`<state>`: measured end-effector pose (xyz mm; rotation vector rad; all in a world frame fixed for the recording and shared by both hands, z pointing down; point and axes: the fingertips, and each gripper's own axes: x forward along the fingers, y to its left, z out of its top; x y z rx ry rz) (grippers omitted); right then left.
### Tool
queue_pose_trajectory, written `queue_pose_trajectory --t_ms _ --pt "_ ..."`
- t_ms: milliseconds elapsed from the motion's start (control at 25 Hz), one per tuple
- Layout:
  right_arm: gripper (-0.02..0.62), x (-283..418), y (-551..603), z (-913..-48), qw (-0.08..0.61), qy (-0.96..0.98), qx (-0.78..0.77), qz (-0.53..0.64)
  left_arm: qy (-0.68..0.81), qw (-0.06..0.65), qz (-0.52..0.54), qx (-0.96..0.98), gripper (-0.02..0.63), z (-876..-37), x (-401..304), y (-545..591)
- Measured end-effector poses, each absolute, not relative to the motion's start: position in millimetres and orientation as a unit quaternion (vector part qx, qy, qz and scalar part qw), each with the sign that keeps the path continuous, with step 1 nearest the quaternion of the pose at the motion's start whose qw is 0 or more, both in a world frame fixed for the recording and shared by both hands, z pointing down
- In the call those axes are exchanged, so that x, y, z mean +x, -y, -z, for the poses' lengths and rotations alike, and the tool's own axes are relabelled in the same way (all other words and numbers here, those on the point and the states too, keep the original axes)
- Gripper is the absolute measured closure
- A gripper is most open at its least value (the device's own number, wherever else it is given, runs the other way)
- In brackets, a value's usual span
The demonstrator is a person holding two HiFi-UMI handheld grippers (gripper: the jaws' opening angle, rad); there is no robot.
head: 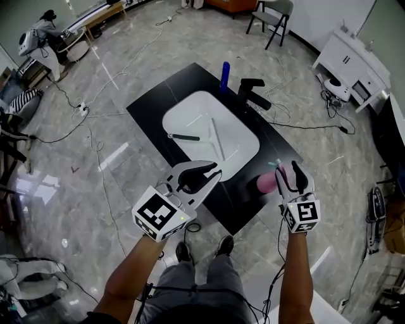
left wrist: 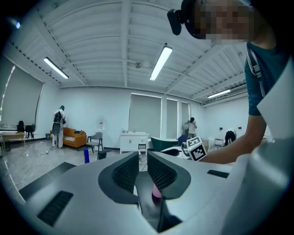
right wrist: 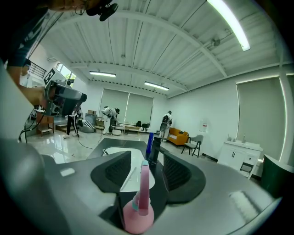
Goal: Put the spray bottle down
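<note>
The pink spray bottle (head: 266, 183) stands on the near right corner of the black counter (head: 150, 104). My right gripper (head: 290, 173) is open around it. In the right gripper view the bottle (right wrist: 139, 204) rises between the two pads with a gap on each side, its teal-tipped head uppermost. My left gripper (head: 212, 171) hovers at the counter's near edge, left of the bottle, shut and empty. Through the thin slit between its pads (left wrist: 143, 158) a sliver of the pink bottle (left wrist: 156, 191) shows.
A white sink (head: 188, 109) is set into the counter and holds a black-handled tool (head: 184, 137) and a white stick (head: 216, 137). A black faucet (head: 252, 95) and a blue bottle (head: 224, 74) stand behind it. Cables trail on the floor; a chair (head: 273, 18) and a cabinet (head: 348, 61) stand farther off.
</note>
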<state>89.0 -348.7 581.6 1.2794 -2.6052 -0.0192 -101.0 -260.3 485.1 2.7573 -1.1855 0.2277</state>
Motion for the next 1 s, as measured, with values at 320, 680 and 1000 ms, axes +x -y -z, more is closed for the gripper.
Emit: queue_pose_trajectory --t_ms 320,680,1000 --pt "0.364 88.2 335.9 -550.1 0.119 0.892 0.437 0.013 0.403 0.055 -0.072 0.911 0.565 -456.7 -114.2 243.3" --pt "0.424 71.2 299.6 -448.4 0.067 0.903 0.422 0.049 0.414 0.029 -0.071 0.907 0.565 -413.2 -143.8 215.2" --pt "0.583 25.9 239.1 -363.4 0.059 0.920 0.375 0.099 0.435 0.023 -0.079 0.896 0.566 -384.0 -193.5 173.2"
